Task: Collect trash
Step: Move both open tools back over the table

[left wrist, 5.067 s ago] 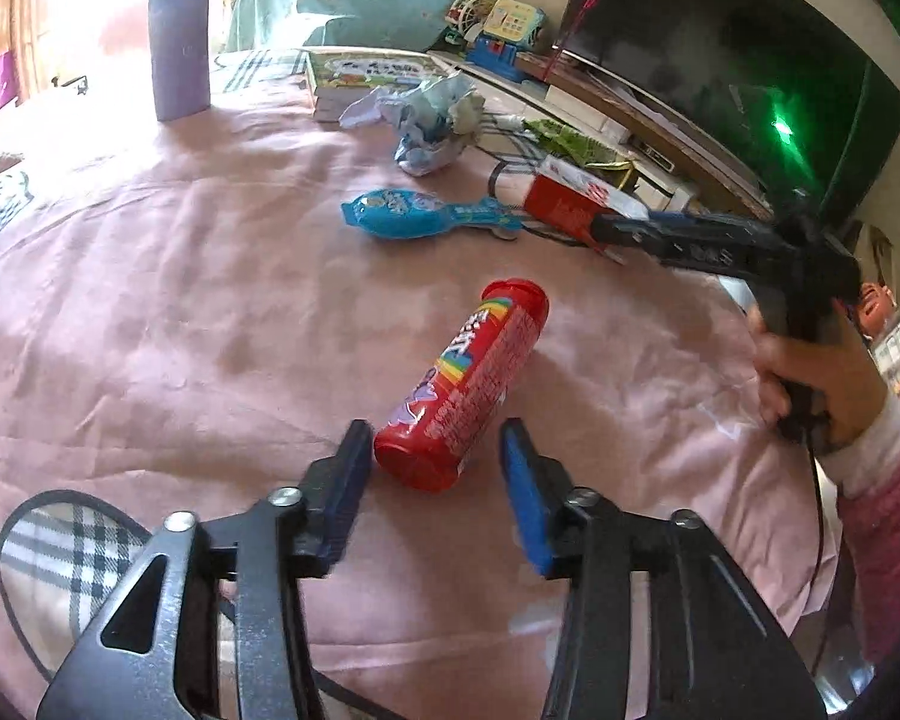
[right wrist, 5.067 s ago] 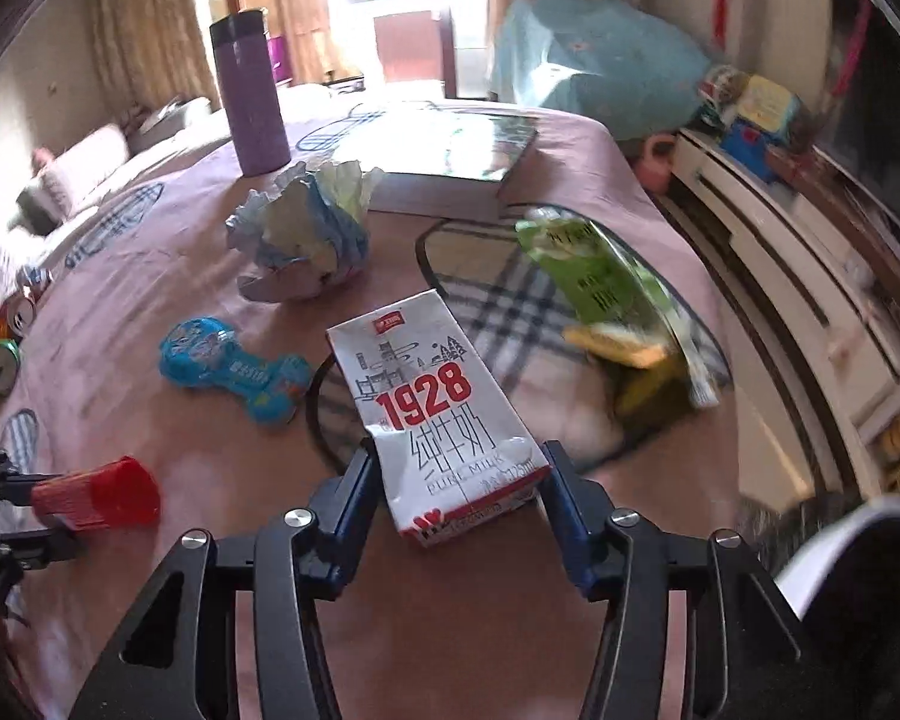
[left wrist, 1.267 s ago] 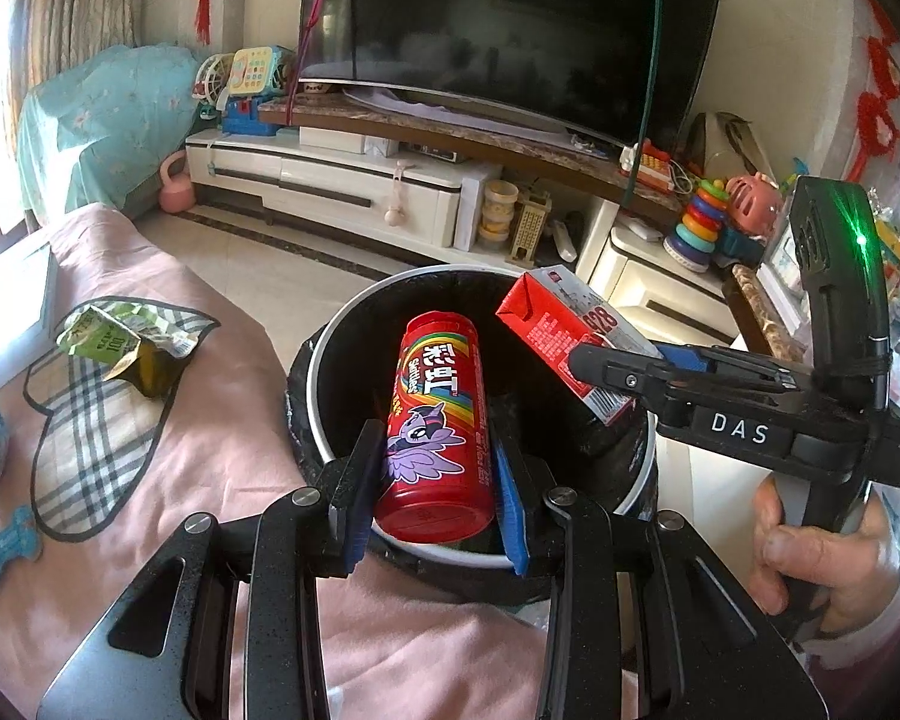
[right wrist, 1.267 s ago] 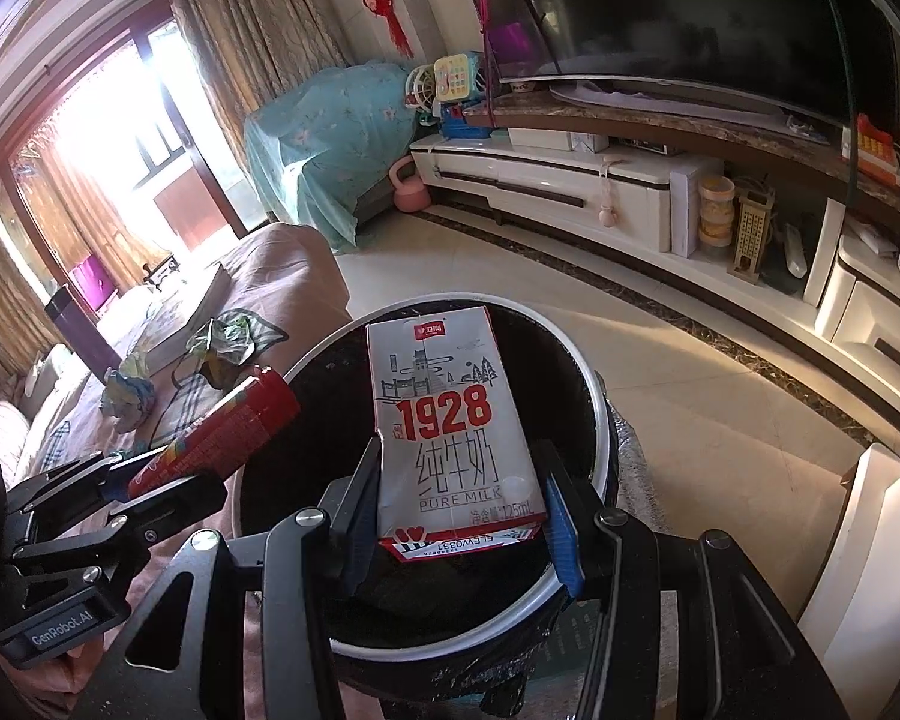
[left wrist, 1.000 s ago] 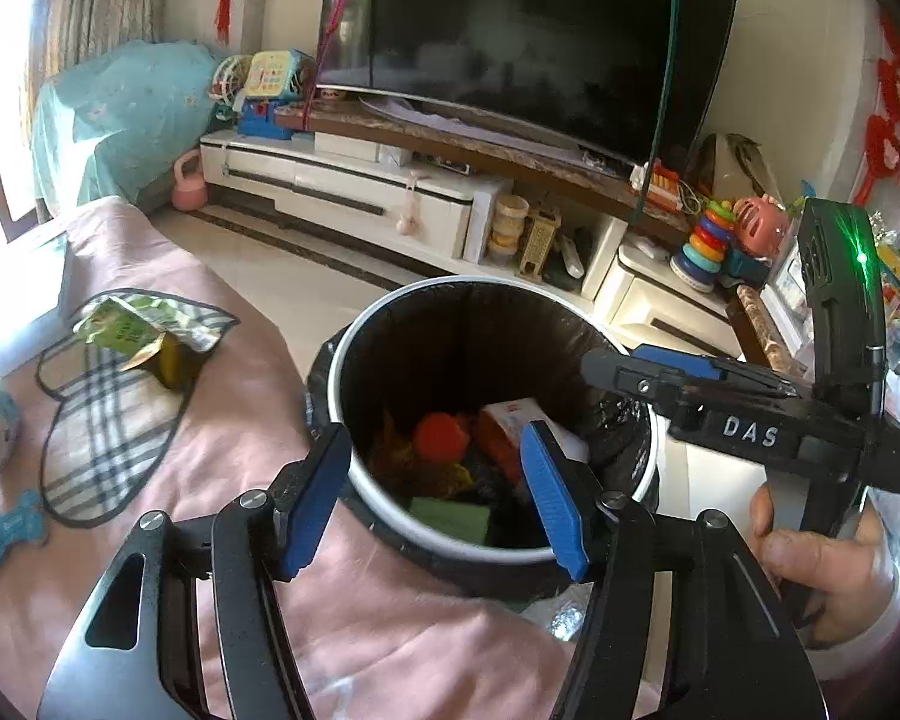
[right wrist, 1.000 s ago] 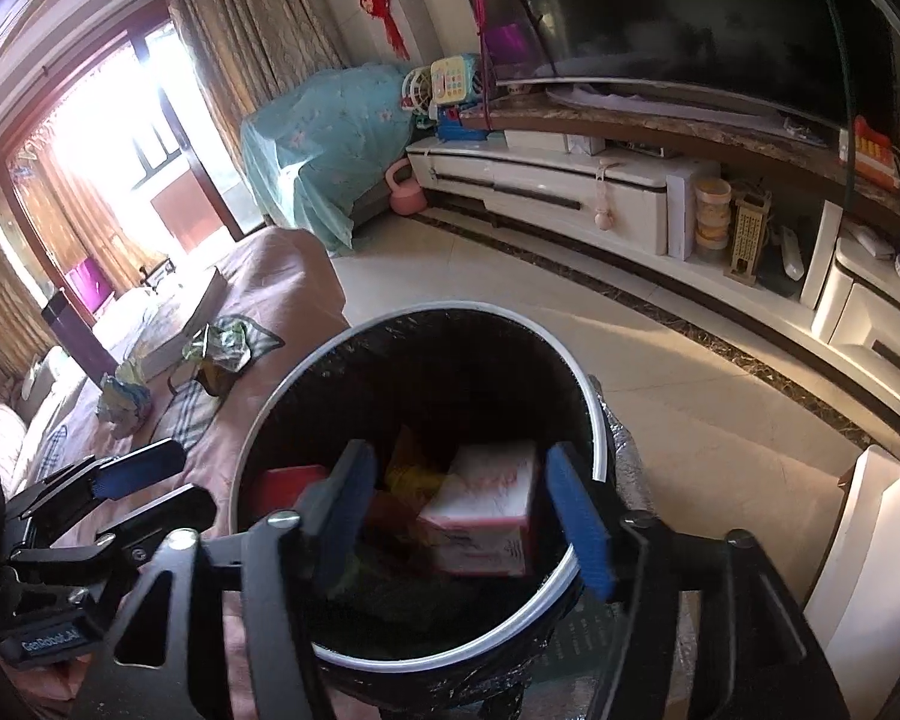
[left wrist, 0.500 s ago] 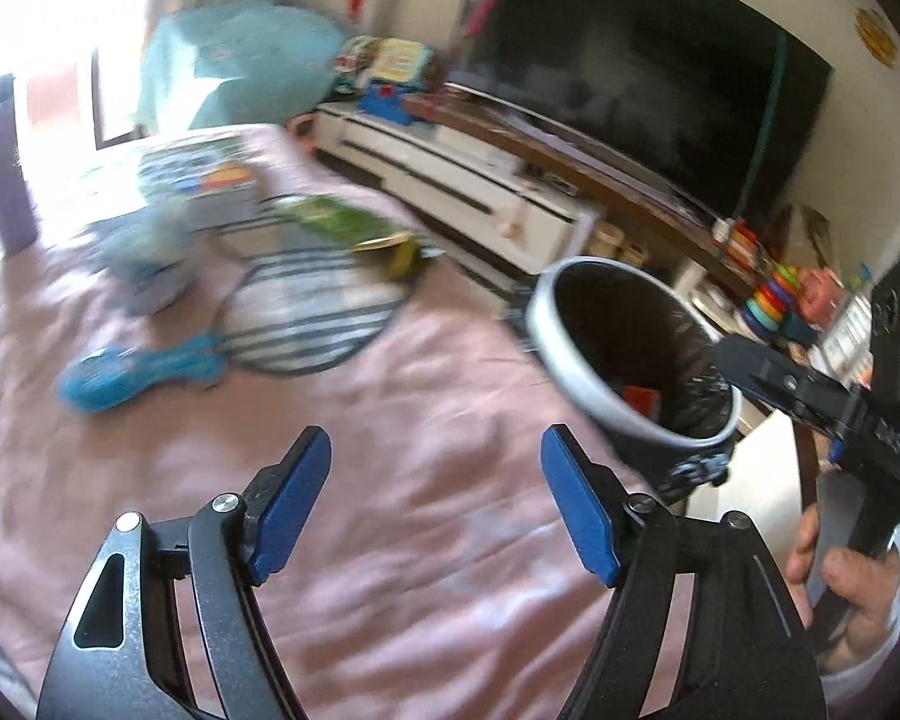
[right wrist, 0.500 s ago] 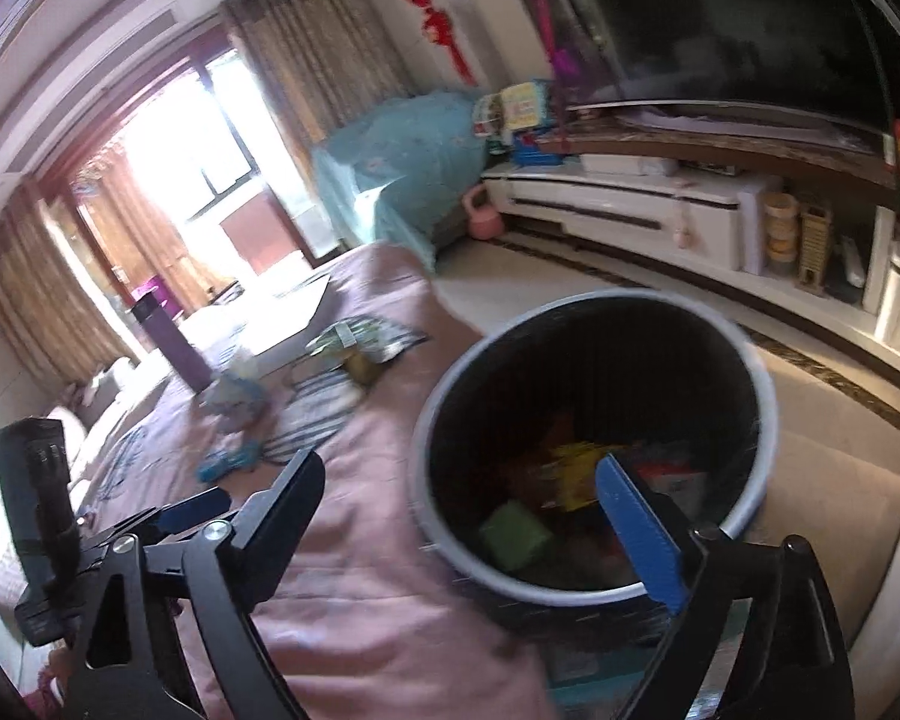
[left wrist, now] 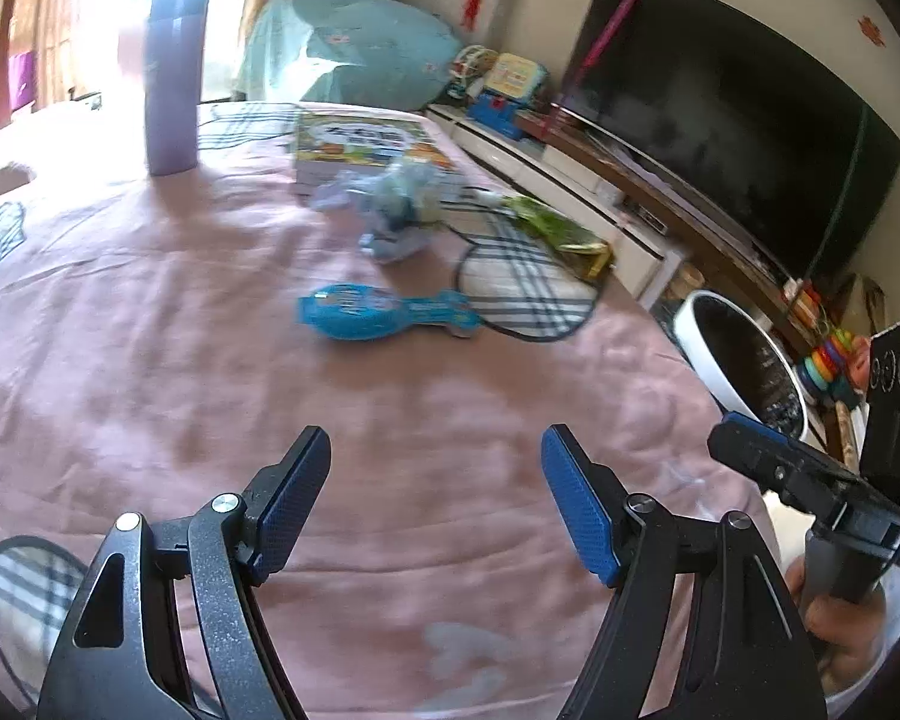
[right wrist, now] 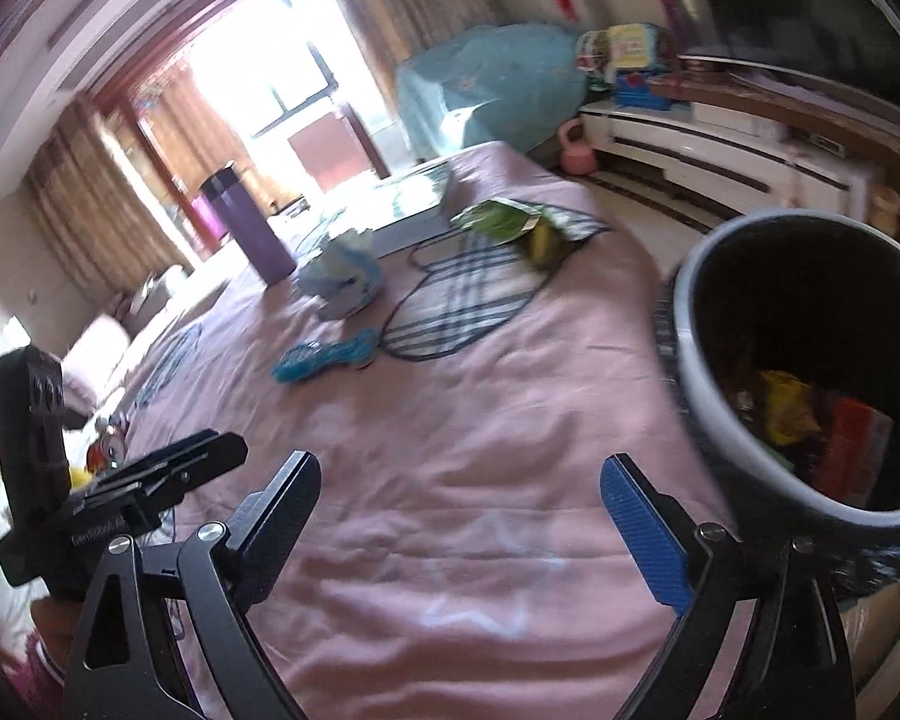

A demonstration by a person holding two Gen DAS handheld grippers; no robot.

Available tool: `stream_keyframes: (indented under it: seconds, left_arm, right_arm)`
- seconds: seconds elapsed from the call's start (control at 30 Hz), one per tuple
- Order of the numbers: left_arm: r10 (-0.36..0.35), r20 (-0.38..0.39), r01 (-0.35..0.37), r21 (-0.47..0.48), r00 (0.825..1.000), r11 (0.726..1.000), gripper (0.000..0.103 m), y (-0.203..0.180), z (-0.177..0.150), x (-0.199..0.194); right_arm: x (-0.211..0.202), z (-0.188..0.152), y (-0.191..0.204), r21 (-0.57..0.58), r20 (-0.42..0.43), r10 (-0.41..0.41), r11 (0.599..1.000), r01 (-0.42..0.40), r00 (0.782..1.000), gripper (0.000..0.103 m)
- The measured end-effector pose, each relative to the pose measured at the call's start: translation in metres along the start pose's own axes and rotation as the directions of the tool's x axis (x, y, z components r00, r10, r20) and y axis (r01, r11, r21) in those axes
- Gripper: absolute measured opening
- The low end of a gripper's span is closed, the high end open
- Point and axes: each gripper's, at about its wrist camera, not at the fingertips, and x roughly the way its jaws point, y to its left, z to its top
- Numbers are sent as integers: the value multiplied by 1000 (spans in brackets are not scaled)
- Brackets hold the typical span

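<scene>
My left gripper (left wrist: 435, 501) is open and empty above the pink bedspread (left wrist: 150, 330). My right gripper (right wrist: 459, 525) is open and empty too, beside the bin. A blue wrapper (left wrist: 384, 312) lies ahead, also in the right wrist view (right wrist: 324, 357). Behind it are a crumpled pale-blue tissue (left wrist: 393, 210) (right wrist: 342, 279) and a green snack bag (left wrist: 555, 231) (right wrist: 513, 225). The white-rimmed black trash bin (right wrist: 690, 324) holds red and yellow trash; it stands at the bed's right edge (left wrist: 699, 342).
A purple bottle (left wrist: 171, 81) (right wrist: 249, 228) and a picture book (left wrist: 366, 147) stand at the far side. The bedspread has plaid heart patches (left wrist: 522, 294). A TV (left wrist: 732, 114) on a low cabinet lies beyond the bed. Cans (right wrist: 105, 453) lie at the left.
Both grippers let go of the red tube and the milk carton into the bin, then swung left, back over the bed. The bin has slid to the right in both views.
</scene>
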Motion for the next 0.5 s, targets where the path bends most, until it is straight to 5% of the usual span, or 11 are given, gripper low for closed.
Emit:
stream_keyframes:
  seconds: [0.5]
  left_arm:
    - [36, 43, -36, -2, 998, 999, 74, 31, 58, 28]
  right_arm:
    - [43, 15, 25, -48, -50, -13, 999, 10, 999, 95]
